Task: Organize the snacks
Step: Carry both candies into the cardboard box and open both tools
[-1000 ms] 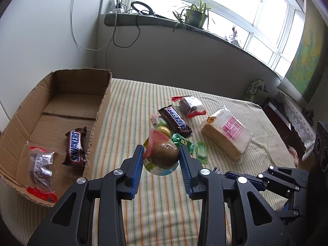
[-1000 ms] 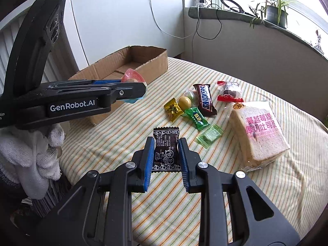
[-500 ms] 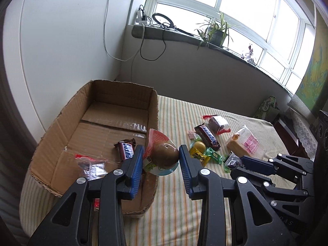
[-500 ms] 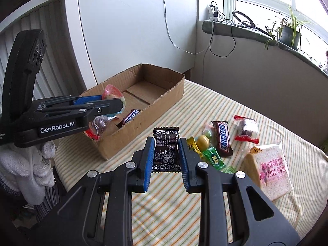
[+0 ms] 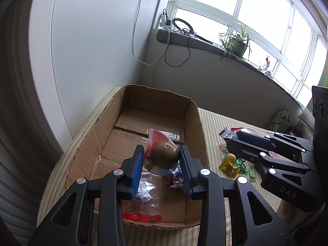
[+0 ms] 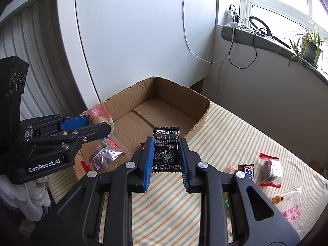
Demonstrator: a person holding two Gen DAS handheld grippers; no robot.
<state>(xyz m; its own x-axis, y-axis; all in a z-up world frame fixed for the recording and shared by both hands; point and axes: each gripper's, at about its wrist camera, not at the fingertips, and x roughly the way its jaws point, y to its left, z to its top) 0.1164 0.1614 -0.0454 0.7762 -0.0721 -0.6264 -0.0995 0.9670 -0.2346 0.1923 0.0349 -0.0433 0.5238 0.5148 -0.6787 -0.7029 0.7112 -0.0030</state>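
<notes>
Moved from above the striped bed to over the cardboard box (image 5: 190, 110), left tool (image 5: 162, 160) grips egg snack (image 5: 165, 153), tip far-left. Right tool (image 6: 166, 153) clamps black packet (image 6: 166, 149) upright beside box.

Brown cardboard box (image 5: 192, 110); cloth (image 6: 235, 131) striped cream, green, orange; black sachet (image 6: 166, 150), white print; blue gripper pads (image 5: 137, 170); yellow candy (image 5: 229, 166); red-edged clear packet (image 6: 270, 170)
</notes>
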